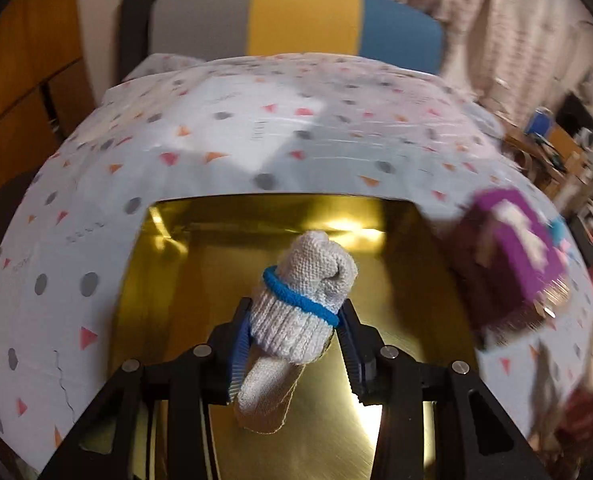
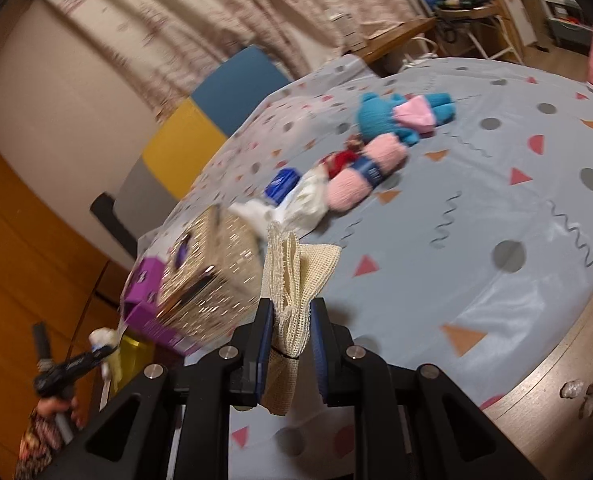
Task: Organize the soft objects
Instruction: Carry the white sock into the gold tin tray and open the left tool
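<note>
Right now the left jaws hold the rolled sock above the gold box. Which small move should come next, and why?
Probably lower the rolled sock a little and open the jaws of the left gripper. The gold box lies open directly beneath it and looks bare inside, so the sock should drop in cleanly.

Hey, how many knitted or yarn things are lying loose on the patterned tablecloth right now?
2, both in the right wrist view: a blue knitted toy with a pink piece farther back, and a pink yarn skein with a blue band just in front of it. The glittery box may hide more.
</note>
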`<state>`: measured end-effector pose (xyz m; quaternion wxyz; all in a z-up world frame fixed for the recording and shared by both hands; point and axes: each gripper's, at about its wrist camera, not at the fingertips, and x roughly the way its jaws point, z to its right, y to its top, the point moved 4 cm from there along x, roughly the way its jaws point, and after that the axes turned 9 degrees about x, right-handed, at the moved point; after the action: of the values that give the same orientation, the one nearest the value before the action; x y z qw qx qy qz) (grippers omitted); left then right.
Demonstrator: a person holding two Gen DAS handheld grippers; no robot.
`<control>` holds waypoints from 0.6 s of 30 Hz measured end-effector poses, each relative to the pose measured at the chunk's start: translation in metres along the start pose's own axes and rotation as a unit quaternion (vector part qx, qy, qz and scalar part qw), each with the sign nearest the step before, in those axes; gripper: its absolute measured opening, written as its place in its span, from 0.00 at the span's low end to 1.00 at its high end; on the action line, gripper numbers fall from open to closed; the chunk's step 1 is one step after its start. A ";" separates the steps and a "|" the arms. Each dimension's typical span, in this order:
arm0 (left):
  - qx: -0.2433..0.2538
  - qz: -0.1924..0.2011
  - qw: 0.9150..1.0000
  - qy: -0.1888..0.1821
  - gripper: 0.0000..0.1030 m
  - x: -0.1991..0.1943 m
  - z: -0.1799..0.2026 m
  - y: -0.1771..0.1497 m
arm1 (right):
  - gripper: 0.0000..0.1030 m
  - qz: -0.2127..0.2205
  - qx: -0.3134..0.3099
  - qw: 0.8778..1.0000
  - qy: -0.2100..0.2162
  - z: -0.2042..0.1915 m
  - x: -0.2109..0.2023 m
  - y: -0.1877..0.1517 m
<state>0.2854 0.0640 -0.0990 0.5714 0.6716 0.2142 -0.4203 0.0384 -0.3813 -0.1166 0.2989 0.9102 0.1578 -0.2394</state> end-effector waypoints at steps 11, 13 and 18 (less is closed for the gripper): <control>-0.061 -0.022 0.995 0.078 0.45 0.055 -0.047 0.017 | 0.17 -0.045 -0.095 0.993 0.050 -0.075 -0.005 -0.046; -0.058 -0.016 0.994 0.088 0.47 0.059 -0.050 0.020 | 0.17 -0.058 -0.110 0.991 0.057 -0.087 -0.001 -0.055; -0.081 0.022 0.990 0.114 0.85 0.051 -0.061 0.027 | 0.17 -0.084 -0.133 0.985 0.069 -0.108 0.009 -0.075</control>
<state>0.3541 0.1054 -0.1254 0.6048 0.6710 0.2971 -0.3094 0.0508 -0.2554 -0.0798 0.3847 0.8600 0.2847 -0.1769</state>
